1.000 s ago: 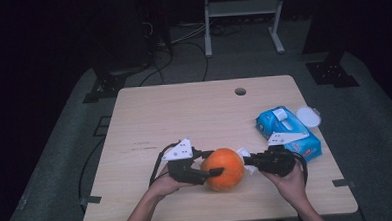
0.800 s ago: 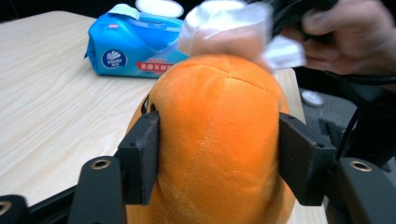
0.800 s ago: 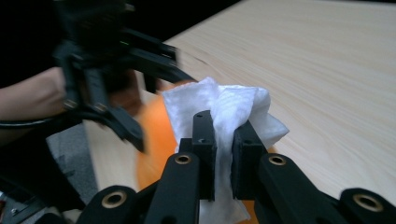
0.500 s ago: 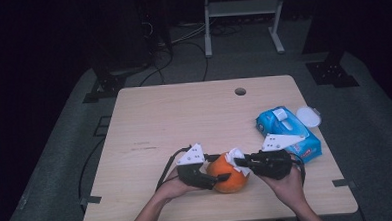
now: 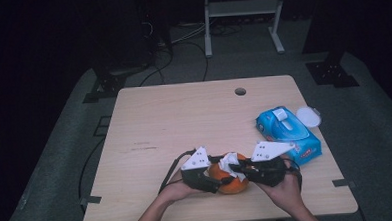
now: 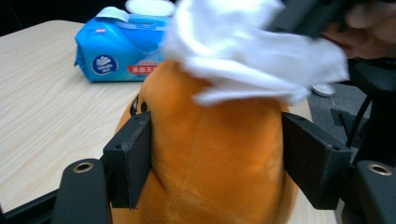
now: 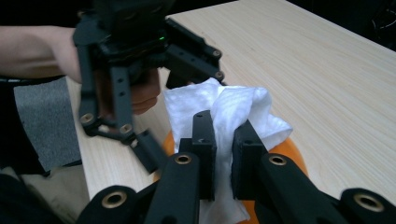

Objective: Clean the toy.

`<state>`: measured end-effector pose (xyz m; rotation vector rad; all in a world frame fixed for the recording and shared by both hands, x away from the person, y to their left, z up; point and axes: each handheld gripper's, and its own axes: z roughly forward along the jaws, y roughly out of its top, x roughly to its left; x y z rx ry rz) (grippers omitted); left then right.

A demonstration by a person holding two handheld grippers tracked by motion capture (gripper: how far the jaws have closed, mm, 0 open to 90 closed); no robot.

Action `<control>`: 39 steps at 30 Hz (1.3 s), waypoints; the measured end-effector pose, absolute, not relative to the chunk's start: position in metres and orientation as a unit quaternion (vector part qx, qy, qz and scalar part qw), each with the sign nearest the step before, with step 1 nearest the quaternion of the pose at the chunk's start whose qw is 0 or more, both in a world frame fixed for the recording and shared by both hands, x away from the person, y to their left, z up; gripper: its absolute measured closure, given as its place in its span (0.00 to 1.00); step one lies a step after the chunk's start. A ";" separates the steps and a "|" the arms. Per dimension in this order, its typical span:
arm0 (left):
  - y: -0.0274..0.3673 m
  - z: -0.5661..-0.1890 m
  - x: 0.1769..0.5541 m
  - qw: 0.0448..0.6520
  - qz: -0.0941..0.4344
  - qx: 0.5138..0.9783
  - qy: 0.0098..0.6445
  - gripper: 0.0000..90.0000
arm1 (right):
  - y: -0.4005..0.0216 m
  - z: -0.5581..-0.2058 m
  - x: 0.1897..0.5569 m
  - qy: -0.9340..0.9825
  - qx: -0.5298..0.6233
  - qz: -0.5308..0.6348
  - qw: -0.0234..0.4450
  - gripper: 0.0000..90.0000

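An orange plush toy (image 5: pixel 230 183) sits on the table near its front edge. My left gripper (image 5: pixel 218 182) comes at it from the left. In the left gripper view the jaws (image 6: pixel 217 154) have just been opening, and both pads still press on the toy's sides (image 6: pixel 210 186). My right gripper (image 5: pixel 240 169) reaches in from the right, shut on a crumpled white wipe (image 5: pixel 231 161). In the right gripper view its jaws (image 7: pixel 224 140) pinch the wipe (image 7: pixel 224 105), which lies on top of the toy (image 7: pixel 289 154).
A blue pack of wet wipes (image 5: pixel 287 134) lies on the wooden table (image 5: pixel 184 121) at the right, its flap up, with a round white lid (image 5: pixel 308 116) beside it. A cable hole (image 5: pixel 240 91) is near the far edge. A metal stand is on the floor behind.
The right gripper has brought the white wipe left and up onto the toy. The left gripper has shifted slightly right against the toy, which now looks smaller between the two grippers.
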<state>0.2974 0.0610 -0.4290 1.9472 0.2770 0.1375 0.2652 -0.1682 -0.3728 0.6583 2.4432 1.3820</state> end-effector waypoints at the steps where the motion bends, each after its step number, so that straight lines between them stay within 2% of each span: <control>1: 0.060 -0.429 0.297 0.551 0.061 0.824 0.115 0.33 | -0.170 -0.373 0.267 0.838 0.230 0.479 0.127 0.91; 7: 0.057 -0.427 0.294 0.548 0.067 0.827 0.106 0.33 | -0.196 -0.379 0.284 0.822 0.276 0.479 0.134 0.91; 10: 0.055 -0.428 0.293 0.546 0.065 0.829 0.102 0.34 | -0.203 -0.383 0.286 0.819 0.291 0.481 0.120 0.91; 17: 0.048 -0.428 0.284 0.533 0.077 0.840 0.066 0.34 | -0.176 -0.372 0.270 0.837 0.233 0.479 0.128 0.91; 26: 0.065 -0.430 0.301 0.553 0.057 0.822 0.121 0.36 | -0.204 -0.384 0.284 0.820 0.286 0.481 0.121 0.91; 30: 0.070 -0.432 0.309 0.559 0.052 0.813 0.154 0.36 | -0.199 -0.382 0.278 0.819 0.277 0.490 0.112 0.91; 34: 0.071 -0.431 0.309 0.559 0.052 0.811 0.161 0.36 | -0.185 -0.377 0.271 0.829 0.249 0.486 0.120 0.91; 39: 0.073 -0.431 0.310 0.562 0.048 0.810 0.162 0.36 | -0.199 -0.384 0.283 0.822 0.275 0.484 0.124 0.91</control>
